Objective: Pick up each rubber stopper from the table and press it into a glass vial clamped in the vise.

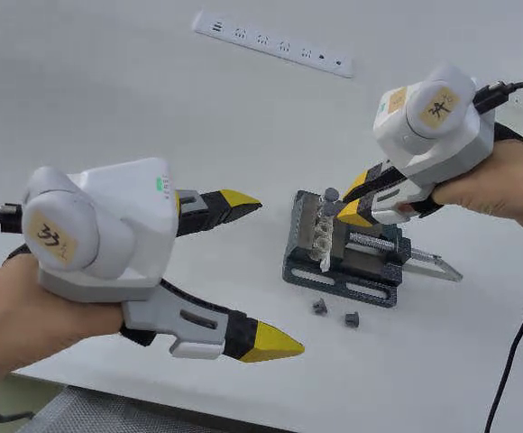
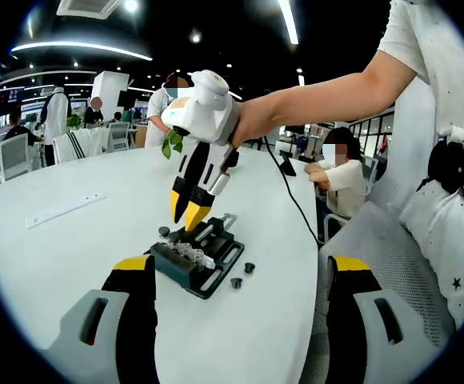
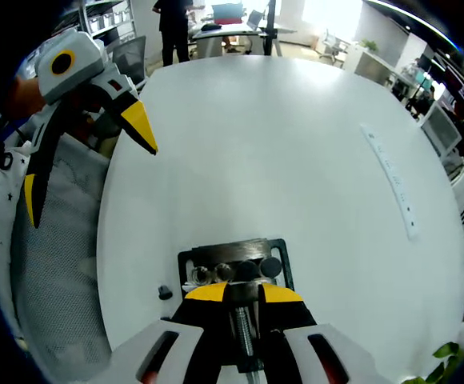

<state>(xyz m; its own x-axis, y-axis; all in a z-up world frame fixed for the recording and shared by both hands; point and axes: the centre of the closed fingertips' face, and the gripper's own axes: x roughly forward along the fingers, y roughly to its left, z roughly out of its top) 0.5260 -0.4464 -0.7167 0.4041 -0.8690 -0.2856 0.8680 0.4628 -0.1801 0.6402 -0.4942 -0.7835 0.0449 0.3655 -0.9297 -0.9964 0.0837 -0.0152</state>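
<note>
Plainly, left gripper (image 1: 278,273) wide open, right gripper (image 1: 344,206) nearly closed above vise (image 1: 352,281); handwritten stickers (image 1: 52,242) on both, unreadable.

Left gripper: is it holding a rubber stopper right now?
No, the left gripper has its jaws wide apart with nothing between them.

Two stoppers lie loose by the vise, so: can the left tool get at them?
Probably yes: the left tool is open, bare table lies between it and the stoppers, and the right tool is over the vise.
</note>
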